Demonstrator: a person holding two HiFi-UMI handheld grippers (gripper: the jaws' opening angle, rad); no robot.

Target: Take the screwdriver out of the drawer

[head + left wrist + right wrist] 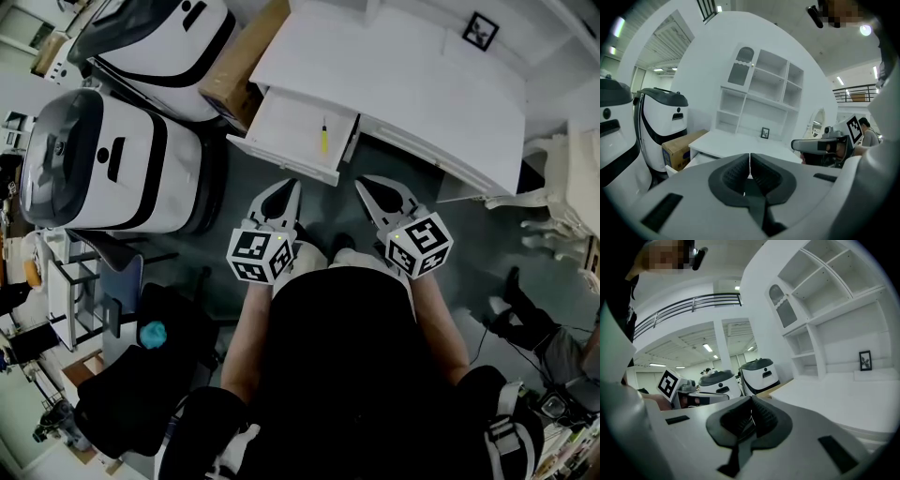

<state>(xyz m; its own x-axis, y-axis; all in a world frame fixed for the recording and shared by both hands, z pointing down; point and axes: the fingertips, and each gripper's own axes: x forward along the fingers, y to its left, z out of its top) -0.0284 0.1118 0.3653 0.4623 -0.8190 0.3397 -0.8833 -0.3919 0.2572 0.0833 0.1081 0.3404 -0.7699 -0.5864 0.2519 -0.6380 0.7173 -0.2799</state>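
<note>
A yellow-handled screwdriver (pixel 324 137) lies in the open white drawer (pixel 281 141) under the white desk (pixel 412 84). My left gripper (pixel 289 185) hangs just in front of the drawer's front edge, shut and empty. My right gripper (pixel 364 184) is held level beside it, to the right of the drawer, also shut with nothing in it. In the left gripper view the left gripper (pixel 749 155) has its pads together and the desk (pixel 736 146) lies beyond. In the right gripper view the right gripper (pixel 751 401) is closed too.
Two large white and black machines (pixel 103 159) stand at the left, with a cardboard box (pixel 246 66) between them and the desk. A small framed picture (pixel 480 31) stands on the desktop. A white shelf unit (pixel 759 96) rises behind the desk. The person's legs fill the near floor.
</note>
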